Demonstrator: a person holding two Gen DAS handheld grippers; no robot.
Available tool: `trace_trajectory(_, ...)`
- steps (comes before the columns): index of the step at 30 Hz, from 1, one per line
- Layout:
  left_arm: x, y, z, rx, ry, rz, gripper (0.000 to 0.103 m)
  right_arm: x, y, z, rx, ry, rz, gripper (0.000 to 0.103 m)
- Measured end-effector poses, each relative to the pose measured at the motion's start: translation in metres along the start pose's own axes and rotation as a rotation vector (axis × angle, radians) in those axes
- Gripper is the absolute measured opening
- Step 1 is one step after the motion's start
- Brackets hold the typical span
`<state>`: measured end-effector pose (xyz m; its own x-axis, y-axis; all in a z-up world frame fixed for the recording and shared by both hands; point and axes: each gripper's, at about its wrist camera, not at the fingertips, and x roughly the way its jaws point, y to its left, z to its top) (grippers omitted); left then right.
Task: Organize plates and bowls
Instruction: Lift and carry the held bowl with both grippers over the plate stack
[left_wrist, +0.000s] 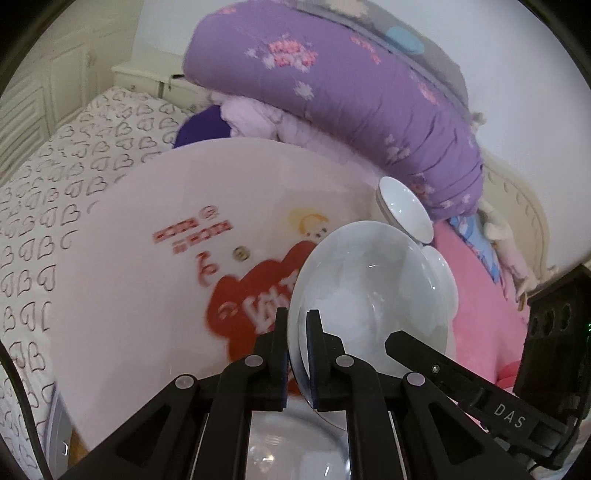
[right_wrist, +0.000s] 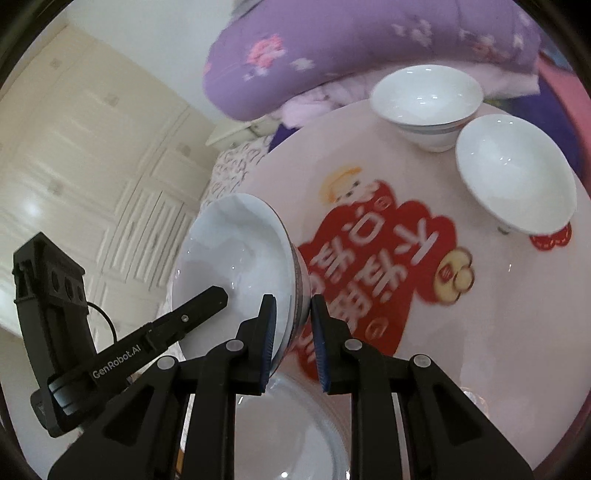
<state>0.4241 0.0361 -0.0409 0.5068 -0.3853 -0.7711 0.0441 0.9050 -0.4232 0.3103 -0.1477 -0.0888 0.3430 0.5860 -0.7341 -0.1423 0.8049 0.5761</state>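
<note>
- Holding one white bowl between them, both claws have it tilted on edge above the near edge of the round bench.
- The left claw is clenched on the bowl's rim, one finger inside, one outside.
- The right claw straddles the opposite rim; its inner pad touches the inside wall, but the outer pad seems to stand just clear of the banded outside, so I cannot tell that it truly grips.
- The bowl looks like glazed ceramic: stiff, slick and breakable, probably moderately heavy for a rim pinch. I would take it deep over the rim wall, keep it from swinging, and set it down softly.
- It is empty.
- Two more bowls stand near the far right edge of the bench, one upright, one just beside it nearer the claws; whether they touch is unclear. Both are empty.
- A plate lies at the near edge under the claws, also empty.
</note>
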Motion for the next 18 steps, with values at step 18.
trace_trajectory(18, -0.117, 0.018, -0.1, -0.013, -0.059, 0.023, 0.005, -0.014, 0.039, -0.067, -0.133, 0.082, 0.034, 0.019)
